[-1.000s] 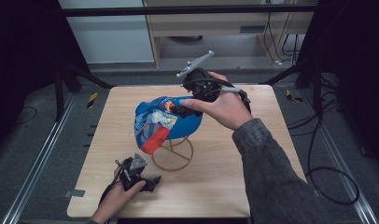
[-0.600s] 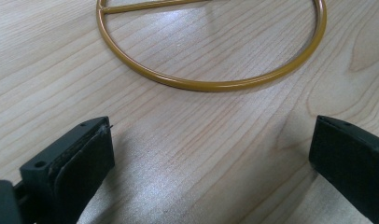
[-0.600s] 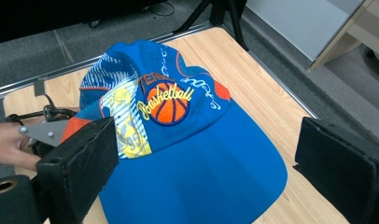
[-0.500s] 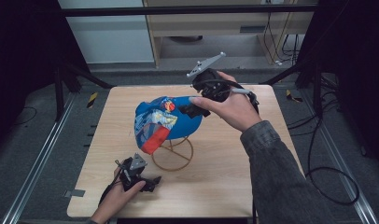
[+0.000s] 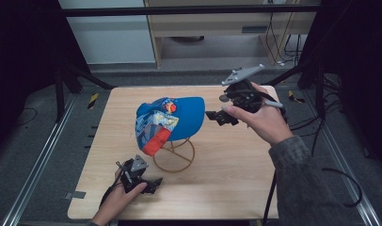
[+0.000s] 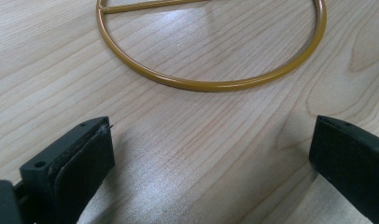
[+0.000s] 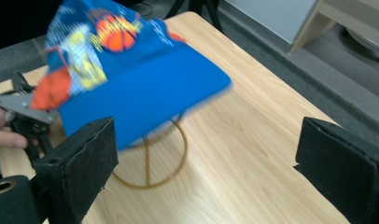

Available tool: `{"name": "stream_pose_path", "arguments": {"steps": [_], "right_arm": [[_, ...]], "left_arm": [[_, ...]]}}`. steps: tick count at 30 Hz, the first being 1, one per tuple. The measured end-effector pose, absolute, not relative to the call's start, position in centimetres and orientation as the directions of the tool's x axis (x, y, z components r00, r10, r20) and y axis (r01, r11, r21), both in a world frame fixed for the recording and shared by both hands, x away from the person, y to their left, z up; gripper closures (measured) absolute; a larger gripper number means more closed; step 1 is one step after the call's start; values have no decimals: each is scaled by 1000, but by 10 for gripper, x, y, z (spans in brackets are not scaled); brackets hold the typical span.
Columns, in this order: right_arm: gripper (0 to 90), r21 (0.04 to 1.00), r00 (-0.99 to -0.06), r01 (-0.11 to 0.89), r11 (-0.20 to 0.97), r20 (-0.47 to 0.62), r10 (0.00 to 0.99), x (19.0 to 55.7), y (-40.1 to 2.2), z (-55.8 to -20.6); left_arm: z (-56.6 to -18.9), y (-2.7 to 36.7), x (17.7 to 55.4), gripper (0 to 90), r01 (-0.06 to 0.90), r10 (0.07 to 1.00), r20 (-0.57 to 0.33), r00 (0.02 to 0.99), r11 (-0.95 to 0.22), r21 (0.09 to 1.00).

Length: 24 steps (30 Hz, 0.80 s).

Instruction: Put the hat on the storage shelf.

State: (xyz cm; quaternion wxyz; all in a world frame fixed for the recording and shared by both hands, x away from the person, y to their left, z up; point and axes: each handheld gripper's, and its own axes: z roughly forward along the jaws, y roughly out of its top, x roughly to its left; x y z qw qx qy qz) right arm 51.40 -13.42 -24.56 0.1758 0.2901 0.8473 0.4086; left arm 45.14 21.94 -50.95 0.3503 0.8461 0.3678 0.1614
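A blue cap (image 5: 166, 121) with orange, yellow and white print hangs on a gold wire stand (image 5: 174, 153) near the middle of the wooden table (image 5: 236, 179). In the right gripper view the cap (image 7: 131, 79) is blurred, with the stand's ring (image 7: 152, 161) under it. My right gripper (image 5: 218, 117) hovers open just right of the cap's blue brim, a small gap apart, holding nothing. My left gripper (image 5: 150, 183) rests low on the table at the front left, open and empty. Its own view looks at the stand's base ring (image 6: 211, 70) just ahead of the jaws.
The table's front edge runs just behind my left hand (image 5: 116, 202). Grey floor, metal rails (image 5: 34, 165) and dark frame legs surround the table. A pale cabinet (image 5: 212, 28) stands beyond the far edge. Bare wood lies to the right of the stand.
My right gripper has let go of the cap's brim and pulled back to the right and slightly up. The cap stays on the stand. The left gripper has not moved.
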Motion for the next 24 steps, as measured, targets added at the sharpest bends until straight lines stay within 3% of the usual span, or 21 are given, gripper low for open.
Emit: {"name": "stream_pose_path", "arguments": {"steps": [8, 24], "right_arm": [[69, 797, -730, 397, 455, -26, 683, 507, -175, -269], [122, 785, -650, 463, 412, -15, 759, 499, -207, -336]], "left_arm": [[-510, 219, 451, 0, 509, 735, 16, 677, -484, 712], [-510, 220, 451, 0, 510, 734, 15, 679, -486, 710]]}}
